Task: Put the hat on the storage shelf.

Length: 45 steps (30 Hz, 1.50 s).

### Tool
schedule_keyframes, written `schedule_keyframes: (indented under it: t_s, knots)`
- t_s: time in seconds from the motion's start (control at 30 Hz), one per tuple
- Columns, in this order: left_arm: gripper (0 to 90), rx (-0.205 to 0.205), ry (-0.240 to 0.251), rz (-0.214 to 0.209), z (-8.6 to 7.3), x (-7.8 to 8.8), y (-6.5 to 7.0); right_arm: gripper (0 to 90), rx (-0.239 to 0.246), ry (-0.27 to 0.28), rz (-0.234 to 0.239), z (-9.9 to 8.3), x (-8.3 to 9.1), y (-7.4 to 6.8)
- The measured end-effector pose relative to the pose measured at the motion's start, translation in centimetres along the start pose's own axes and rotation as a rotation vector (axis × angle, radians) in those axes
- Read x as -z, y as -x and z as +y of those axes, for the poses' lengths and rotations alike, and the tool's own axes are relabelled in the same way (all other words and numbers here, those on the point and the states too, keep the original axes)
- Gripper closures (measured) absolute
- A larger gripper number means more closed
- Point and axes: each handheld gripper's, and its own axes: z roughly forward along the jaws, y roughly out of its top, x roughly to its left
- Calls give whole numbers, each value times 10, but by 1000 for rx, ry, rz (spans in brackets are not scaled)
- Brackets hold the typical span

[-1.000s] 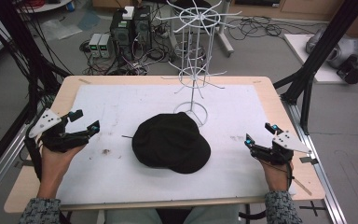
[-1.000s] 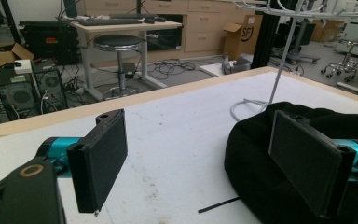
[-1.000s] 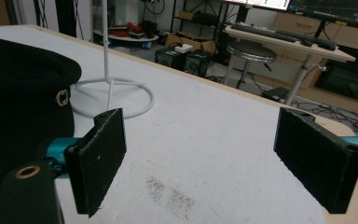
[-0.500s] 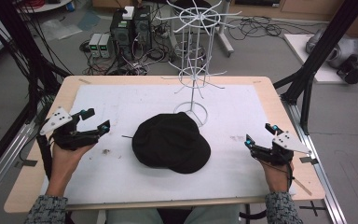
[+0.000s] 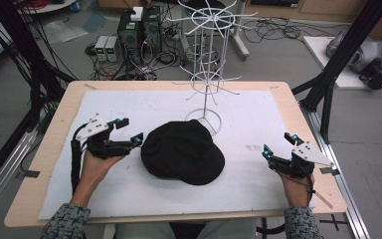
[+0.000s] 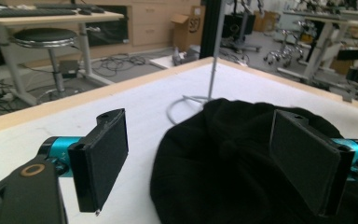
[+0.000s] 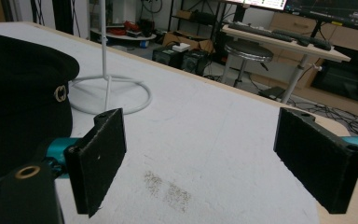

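Black cap (image 5: 183, 152) mid-tabletop, near front edge; open room at both side edges. Left gripper (image 5: 128, 131), fingers apart, has moved in beside the cap. Right gripper (image 5: 278, 144), fingers apart, unmoved near right edge.

Even, soft overhead light is seen; shadows are faint. The black fabric cap (image 5: 183, 152) is rendered detailless. Near jaws are slightly blurred.

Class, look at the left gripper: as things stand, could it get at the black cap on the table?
Probably yes. The left gripper is open and right beside the black cap, whose edge already sits between its jaws in the left gripper view, with nothing between them.
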Motion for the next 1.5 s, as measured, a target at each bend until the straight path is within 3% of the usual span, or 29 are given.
schedule_keyframes:
  t_s: [0.2,0.57,0.77,1.0,1.23,1.5]
  knots:
    - [199,0,-16,-36,-3,-17,7,160,-11,4,-7,-1,5,2]
    - [202,65,-52,-85,-16,-40,5,160,-15,2,-12,-2,7,2]
    - [202,65,-77,-126,-21,-51,8,159,-3,-1,-8,-2,5,0]
    - [202,98,-102,-168,-28,-66,10,160,-8,-2,0,-2,6,-1]
    - [207,99,-134,-188,-32,-75,13,159,-8,-5,1,-2,5,-1]
    - [316,130,-172,-198,-34,-80,13,160,-9,-3,1,-2,6,-1]
